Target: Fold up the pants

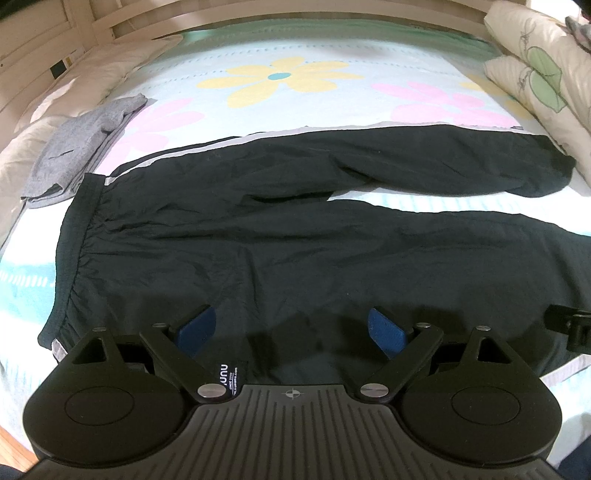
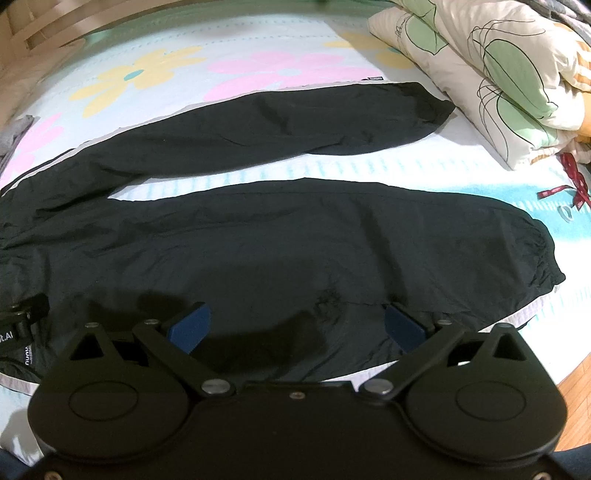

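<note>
Pants: a pair of black pants (image 1: 258, 229) was seen spread flat across the bed, waistband toward the left in the left wrist view, both legs stretched out to the right.
Far leg: it was laid along the upper side, its cuff (image 2: 436, 107) ending just beside the folded quilt.
Near leg: it was laid closer to the cameras, its gathered cuff (image 2: 543, 251) ending short of the bed edge; a wedge of sheet was left showing between the two legs.
Trim: a pale stripe was seen running along the outer seams.
Left gripper (image 1: 291, 328): its jaws were held wide apart above the hip part of the pants, nothing pressed between the blue pads (image 1: 195, 328).
Right gripper (image 2: 295, 325): its jaws were likewise spread open over the near leg, with no fabric caught between the pads (image 2: 404, 328).
Containers: nothing that holds other things could be made out.
Bed: a pale sheet (image 1: 288, 77) printed with large yellow and pink flowers and turquoise bands was stretched over it.
Grey garment (image 1: 81, 147): it was lain folded near the waistband, on the left side.
Pillow (image 1: 66, 96): a white one was placed beyond the grey garment.
Quilt (image 2: 491, 70): a cream one with green leaf outlines was piled at the right.
Ribbon (image 2: 576, 184): a dark red strip was seen on the sheet below the quilt.
Room: slatted wood (image 1: 55, 26) was seen behind the bed, and a strip of wooden floor (image 2: 576, 391) at the lower right.
</note>
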The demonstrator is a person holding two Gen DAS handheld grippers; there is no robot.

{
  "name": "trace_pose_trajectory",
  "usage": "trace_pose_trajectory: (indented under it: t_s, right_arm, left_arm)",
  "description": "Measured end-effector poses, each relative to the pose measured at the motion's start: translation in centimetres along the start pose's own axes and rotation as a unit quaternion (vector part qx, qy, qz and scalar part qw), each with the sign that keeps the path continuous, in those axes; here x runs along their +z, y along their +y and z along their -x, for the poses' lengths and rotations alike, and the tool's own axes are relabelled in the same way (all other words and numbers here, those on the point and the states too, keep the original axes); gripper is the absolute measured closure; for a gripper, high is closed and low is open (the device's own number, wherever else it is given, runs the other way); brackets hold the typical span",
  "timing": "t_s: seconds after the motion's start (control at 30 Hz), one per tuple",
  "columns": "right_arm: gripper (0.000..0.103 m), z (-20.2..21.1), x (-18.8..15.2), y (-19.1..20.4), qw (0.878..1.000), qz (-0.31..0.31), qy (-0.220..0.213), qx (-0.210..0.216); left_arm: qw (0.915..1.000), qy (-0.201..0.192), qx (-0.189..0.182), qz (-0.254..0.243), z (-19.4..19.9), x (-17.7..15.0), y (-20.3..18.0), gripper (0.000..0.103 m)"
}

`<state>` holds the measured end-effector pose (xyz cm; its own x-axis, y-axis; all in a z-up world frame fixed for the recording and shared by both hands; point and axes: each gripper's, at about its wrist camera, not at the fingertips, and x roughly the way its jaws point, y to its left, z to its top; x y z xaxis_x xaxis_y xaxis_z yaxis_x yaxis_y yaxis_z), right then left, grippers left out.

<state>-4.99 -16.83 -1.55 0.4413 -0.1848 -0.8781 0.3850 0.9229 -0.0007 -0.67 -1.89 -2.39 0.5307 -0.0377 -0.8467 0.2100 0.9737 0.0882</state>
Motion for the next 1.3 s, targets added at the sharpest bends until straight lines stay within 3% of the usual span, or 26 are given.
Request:
trace_pose_trajectory:
  t_s: [1.3]
  right_arm:
    - [0.002,0.06,0.05,0.13,1.0,0.007,-0.005,0.018]
  left_arm:
    - [1.0,-0.002,0.0,-0.003,0.09,-0.23,0.29,0.013]
